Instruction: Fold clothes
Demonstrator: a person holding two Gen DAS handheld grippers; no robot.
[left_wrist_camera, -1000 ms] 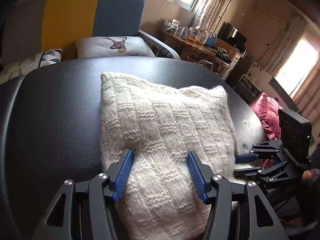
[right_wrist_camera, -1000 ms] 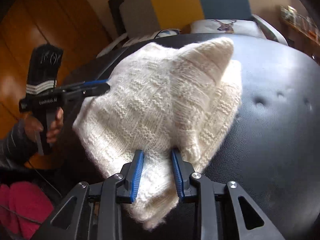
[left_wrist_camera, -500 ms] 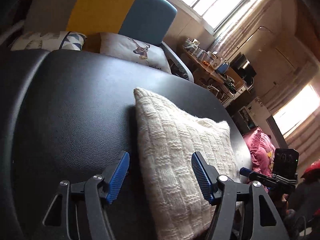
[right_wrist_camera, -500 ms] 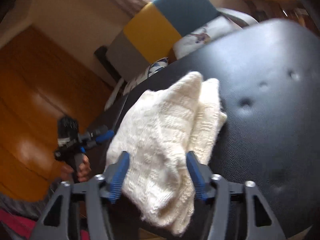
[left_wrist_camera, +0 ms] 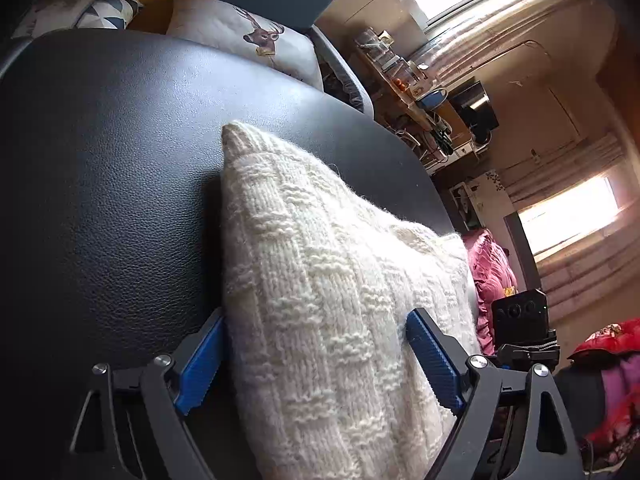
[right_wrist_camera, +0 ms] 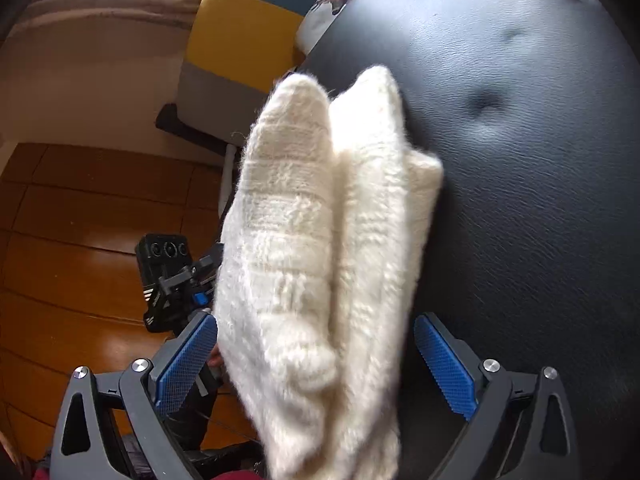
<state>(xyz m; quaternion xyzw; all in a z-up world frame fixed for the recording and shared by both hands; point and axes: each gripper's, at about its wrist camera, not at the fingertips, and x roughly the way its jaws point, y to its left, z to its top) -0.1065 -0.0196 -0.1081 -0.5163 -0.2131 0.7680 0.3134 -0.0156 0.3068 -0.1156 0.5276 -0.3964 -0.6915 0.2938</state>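
A cream knitted sweater (left_wrist_camera: pixel 328 300), folded into a thick bundle, lies on a black leather surface (left_wrist_camera: pixel 100 168). My left gripper (left_wrist_camera: pixel 314 318) straddles the bundle's near end. Its jaws are opening, with the knit between the blue pads and not squeezed. In the right wrist view the same sweater (right_wrist_camera: pixel 328 240) hangs over the surface's edge (right_wrist_camera: pixel 520 184). My right gripper (right_wrist_camera: pixel 316 322) is opening wide around it, with a clear gap at the right pad (right_wrist_camera: pixel 444 364). Each gripper's black camera body shows in the other's view, past the sweater.
Behind the black surface stands a yellow and teal armchair (right_wrist_camera: pixel 240 32) with a deer cushion (left_wrist_camera: pixel 256 36). A cluttered desk (left_wrist_camera: pixel 404 80) lies far right, with pink cloth (left_wrist_camera: pixel 492 272) and red clothing (left_wrist_camera: pixel 608 344) nearer. Wooden floor (right_wrist_camera: pixel 80 248) lies below the surface's edge.
Both pairs of jaws have spread from a grip on the sweater to wide apart. Both wrists have rolled and moved in lower along the bundle.
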